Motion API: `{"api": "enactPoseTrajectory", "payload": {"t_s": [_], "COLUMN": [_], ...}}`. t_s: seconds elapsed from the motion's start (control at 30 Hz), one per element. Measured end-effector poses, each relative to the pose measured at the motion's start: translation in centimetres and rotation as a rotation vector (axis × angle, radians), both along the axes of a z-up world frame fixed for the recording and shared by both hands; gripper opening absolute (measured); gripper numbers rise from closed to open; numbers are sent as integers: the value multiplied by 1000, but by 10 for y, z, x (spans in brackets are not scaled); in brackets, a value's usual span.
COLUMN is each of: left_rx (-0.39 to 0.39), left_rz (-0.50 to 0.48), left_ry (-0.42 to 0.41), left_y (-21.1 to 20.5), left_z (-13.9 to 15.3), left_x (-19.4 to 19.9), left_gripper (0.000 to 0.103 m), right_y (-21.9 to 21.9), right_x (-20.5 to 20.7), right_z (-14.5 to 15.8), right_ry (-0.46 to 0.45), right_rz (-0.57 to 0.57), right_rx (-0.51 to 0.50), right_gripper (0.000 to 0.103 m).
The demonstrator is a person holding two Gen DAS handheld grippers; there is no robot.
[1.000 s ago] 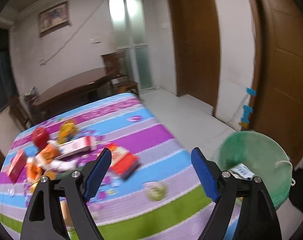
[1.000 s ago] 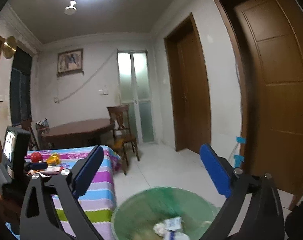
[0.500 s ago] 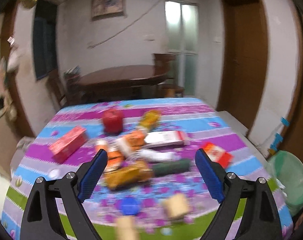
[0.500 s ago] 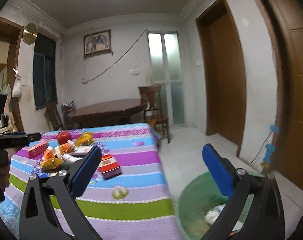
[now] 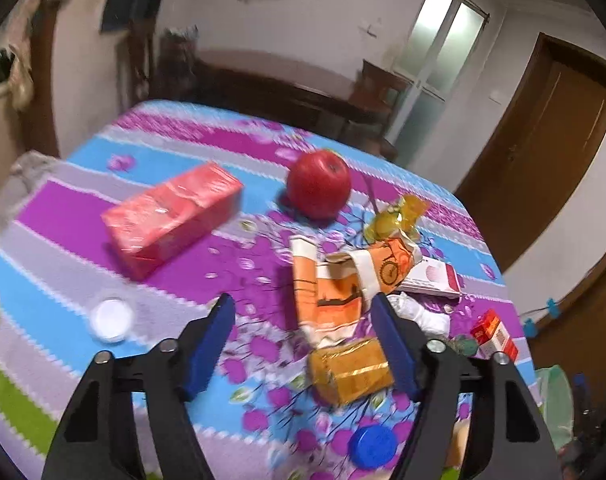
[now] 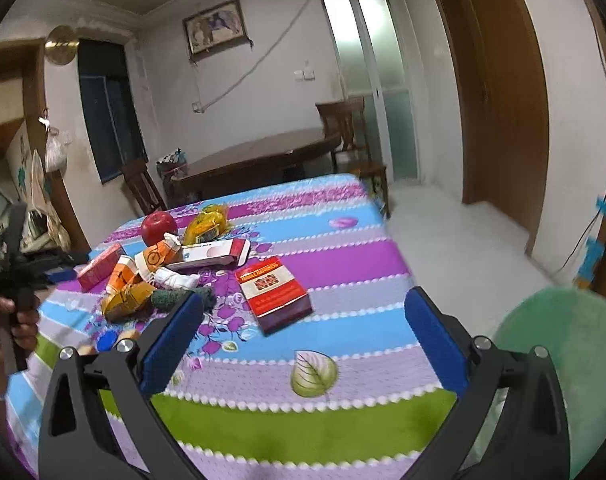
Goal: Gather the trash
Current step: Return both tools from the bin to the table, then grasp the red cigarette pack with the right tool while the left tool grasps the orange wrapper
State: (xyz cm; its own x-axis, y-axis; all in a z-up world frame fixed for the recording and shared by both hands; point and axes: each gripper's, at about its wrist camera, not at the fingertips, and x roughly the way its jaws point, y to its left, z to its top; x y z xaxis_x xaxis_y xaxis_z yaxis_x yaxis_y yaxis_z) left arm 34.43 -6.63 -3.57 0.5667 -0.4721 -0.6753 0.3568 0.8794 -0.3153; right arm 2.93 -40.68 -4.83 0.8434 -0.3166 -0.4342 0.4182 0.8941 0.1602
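Left tongs [image 5: 303, 322] are closing around the crumpled orange-and-white paper carton [image 5: 335, 292] mid-counter with nothing pinched yet, right tongs [image 6: 303, 322] wide and empty, so I'd drop lower before squeezing.

On the striped tablecloth [image 5: 63, 280] — one red apple [image 5: 318, 184], two red boxes [image 5: 171, 218], two bottle caps [image 5: 112, 319] — beside one green bin [image 6: 575, 360].

From my right gripper's camera, the red box [image 6: 274, 294] lying flat on the tablecloth [image 6: 343, 240] reads "DOUBLE HAPPINESS" in a yellow band across its top, with large Chinese characters beneath. Print on the other packs is too blurred to read.
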Motion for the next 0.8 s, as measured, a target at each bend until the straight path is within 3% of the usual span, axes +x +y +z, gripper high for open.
{"api": "enactPoseTrajectory", "payload": {"t_s": [0.2, 0.23, 0.27, 0.5, 0.67, 0.8], "left_rx": [105, 104, 90, 3, -12, -28], "left_rz": [-9, -9, -23, 2, -7, -1], "left_ry": [59, 75, 96, 61, 52, 50], "left_y": [-36, -38, -40, -22, -6, 7], "left_z": [-34, -40, -45, -32, -17, -9], "left_x": [35, 38, 42, 30, 11, -1], "left_gripper": [43, 37, 17, 10, 10, 10], "right_y": [-13, -14, -13, -6, -12, -21], "right_x": [30, 35, 38, 79, 116, 144], "right_z": [-9, -12, -15, -34, -37, -43], "right_ry": [85, 108, 127, 328, 393, 445], "right_rz": [-1, 8, 14, 148, 229, 288], "right_rx": [53, 53, 49, -30, -103, -73], "right_gripper": [97, 97, 97, 97, 97, 97]}}
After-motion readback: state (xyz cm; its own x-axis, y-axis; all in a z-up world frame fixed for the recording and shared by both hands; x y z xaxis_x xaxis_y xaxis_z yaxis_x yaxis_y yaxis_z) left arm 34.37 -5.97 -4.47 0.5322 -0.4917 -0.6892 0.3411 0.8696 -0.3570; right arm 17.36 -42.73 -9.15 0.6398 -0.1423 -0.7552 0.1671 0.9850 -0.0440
